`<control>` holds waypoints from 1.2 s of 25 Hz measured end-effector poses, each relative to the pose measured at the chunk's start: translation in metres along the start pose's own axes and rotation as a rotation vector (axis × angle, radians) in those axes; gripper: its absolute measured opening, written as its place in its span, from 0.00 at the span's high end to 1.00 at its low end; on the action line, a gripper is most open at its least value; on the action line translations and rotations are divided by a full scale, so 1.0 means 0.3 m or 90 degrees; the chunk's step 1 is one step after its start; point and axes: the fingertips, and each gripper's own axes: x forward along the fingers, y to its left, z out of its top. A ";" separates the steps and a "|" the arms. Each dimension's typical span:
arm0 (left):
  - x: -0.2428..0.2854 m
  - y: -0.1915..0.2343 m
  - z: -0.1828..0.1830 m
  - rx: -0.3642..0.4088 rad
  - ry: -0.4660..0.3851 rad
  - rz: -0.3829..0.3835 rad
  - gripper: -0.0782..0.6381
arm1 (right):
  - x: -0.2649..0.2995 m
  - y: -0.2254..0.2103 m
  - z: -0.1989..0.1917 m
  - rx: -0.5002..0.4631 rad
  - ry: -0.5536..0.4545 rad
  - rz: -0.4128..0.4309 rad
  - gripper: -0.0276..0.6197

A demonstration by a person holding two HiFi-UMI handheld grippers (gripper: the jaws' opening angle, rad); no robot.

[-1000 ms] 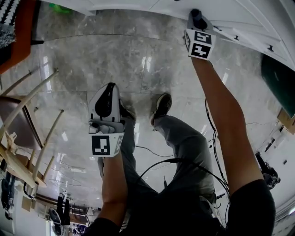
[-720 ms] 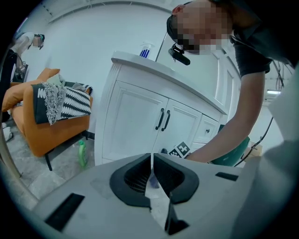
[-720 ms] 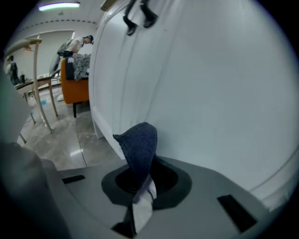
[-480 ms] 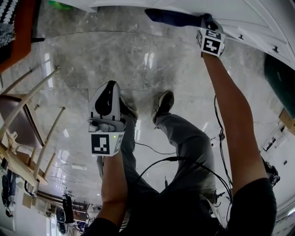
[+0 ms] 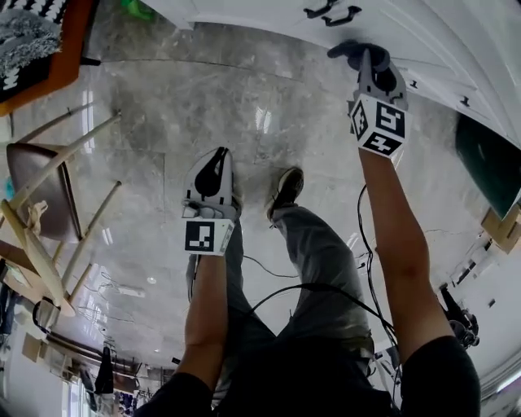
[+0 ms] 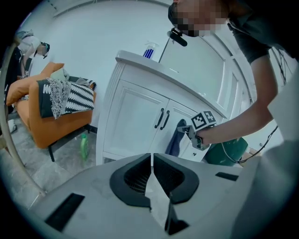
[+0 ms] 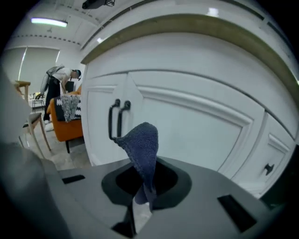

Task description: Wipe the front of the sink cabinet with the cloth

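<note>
The white sink cabinet (image 5: 260,18) runs along the top of the head view, with two dark door handles (image 5: 330,13). My right gripper (image 5: 363,57) is shut on a dark blue cloth (image 5: 345,50) held against the cabinet front, right of the handles. In the right gripper view the cloth (image 7: 143,144) rises from the shut jaws (image 7: 141,198) before the right door panel (image 7: 201,121). My left gripper (image 5: 215,156) hangs lower over the floor, shut and empty (image 6: 152,179). From the left gripper view the cloth (image 6: 176,138) drapes on the door.
An orange armchair (image 6: 32,116) with a striped blanket stands left of the cabinet, with a green bottle (image 6: 84,146) on the floor beside it. A wooden chair (image 5: 45,204) is at my left. A dark green bin (image 5: 488,159) sits right. Cables (image 5: 273,267) trail by my feet.
Half a second ago the cloth trailed out leftward along the cabinet; now it is bunched at the right jaws, and the right gripper sits lower in the view. The left gripper has hardly moved.
</note>
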 end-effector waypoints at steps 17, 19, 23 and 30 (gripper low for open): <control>-0.382 0.062 0.629 0.088 0.005 -0.040 0.87 | -0.354 0.287 0.485 0.142 0.005 0.025 0.92; -0.393 0.045 0.672 0.107 -0.006 -0.038 0.87 | -0.338 0.297 0.483 0.145 -0.005 0.036 0.92; -0.441 0.113 0.707 0.146 -0.022 -0.020 0.87 | -0.255 0.362 0.551 0.146 -0.034 0.057 0.92; -0.455 0.245 0.622 0.088 -0.009 -0.039 0.87 | -0.118 0.315 0.669 0.076 -0.103 -0.021 0.92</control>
